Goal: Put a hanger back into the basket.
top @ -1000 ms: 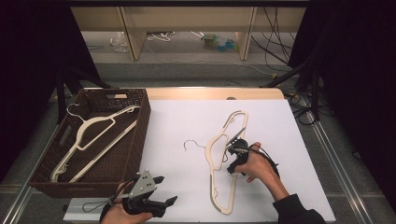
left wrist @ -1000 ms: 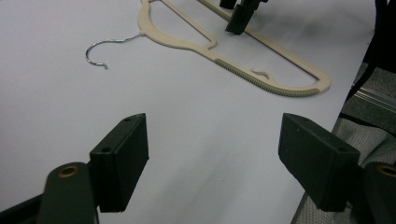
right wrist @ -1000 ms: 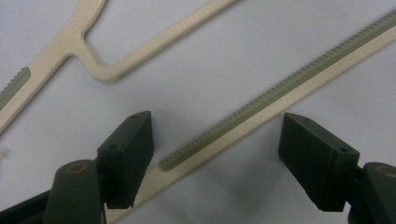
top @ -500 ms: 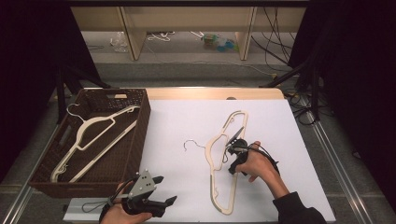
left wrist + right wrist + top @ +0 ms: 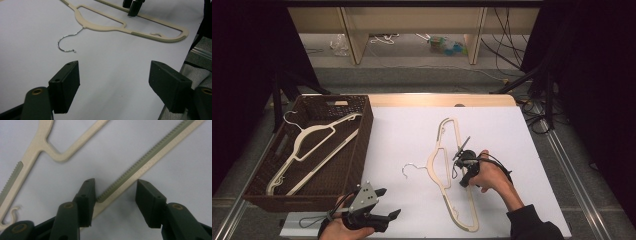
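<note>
Right now my right gripper (image 5: pixel 460 162) is down on the white tabletop (image 5: pixel 512 135), its fingers (image 5: pixel 86 195) straddling the lower bar of the cream hanger (image 5: pixel 447 175). They have just been closing in, and the ribbed grey strip of the bar runs between them, touching the left finger in the right gripper view; a gap shows beside the other finger, so they are not yet pressing on it from both sides. That hanger lies flat near the middle of the tabletop, its metal hook (image 5: pixel 410 169) curling toward the basket side.

My left gripper (image 5: pixel 382 205) hovers at the near edge of the tabletop, fingers (image 5: pixel 66 86) spread wide with nothing between them, pointing across the bare surface toward the hanger's hook (image 5: pixel 66 43).

To the left stands the brown wicker basket (image 5: pixel 364 135), just beside the white surface, with a second cream hanger (image 5: pixel 312 150) lying slantwise inside it.
</note>
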Tool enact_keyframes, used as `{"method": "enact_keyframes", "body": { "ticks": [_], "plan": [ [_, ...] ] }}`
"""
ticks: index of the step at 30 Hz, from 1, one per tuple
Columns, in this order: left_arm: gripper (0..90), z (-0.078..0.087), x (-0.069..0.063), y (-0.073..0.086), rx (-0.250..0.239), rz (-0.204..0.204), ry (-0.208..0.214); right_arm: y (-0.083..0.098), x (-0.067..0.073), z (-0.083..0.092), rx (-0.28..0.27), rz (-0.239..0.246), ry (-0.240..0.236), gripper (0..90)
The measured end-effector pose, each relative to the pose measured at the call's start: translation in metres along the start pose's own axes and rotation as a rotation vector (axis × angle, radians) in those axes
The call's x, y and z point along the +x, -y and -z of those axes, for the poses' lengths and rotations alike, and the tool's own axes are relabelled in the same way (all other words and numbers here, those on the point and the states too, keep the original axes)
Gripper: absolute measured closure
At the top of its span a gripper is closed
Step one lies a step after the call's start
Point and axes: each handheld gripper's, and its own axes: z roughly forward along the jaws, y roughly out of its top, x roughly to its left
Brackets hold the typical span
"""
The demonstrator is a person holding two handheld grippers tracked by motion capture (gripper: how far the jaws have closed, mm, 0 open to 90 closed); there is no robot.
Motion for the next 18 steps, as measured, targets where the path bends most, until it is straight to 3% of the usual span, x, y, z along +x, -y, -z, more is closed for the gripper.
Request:
{"method": "enact_keyframes", "body": {
  "ticks": [5, 10, 16, 18],
  "plan": [
    [25.3, 0.0010, 0.0010, -0.0003, 0.012, -0.016, 0.000, 0.0036, -0.0050, 0.0020, 0.001, 0.081, -0.018, 64.8],
    [25.5, 0.0009, 0.0014, -0.0003, 0.005, -0.018, -0.004, 0.0062, -0.0083, 0.0033, 0.003, 0.122, -0.033, 74.4],
    [25.6, 0.0006, 0.0010, -0.0005, 0.012, -0.019, -0.004, 0.0057, -0.0084, 0.0035, 0.011, 0.135, -0.028, 77.2],
    [25.6, 0.0000, 0.0003, 0.0000, 0.007, -0.020, -0.010, 0.0037, -0.0069, 0.0037, 0.027, 0.109, -0.025, 77.1]
  ]
}}
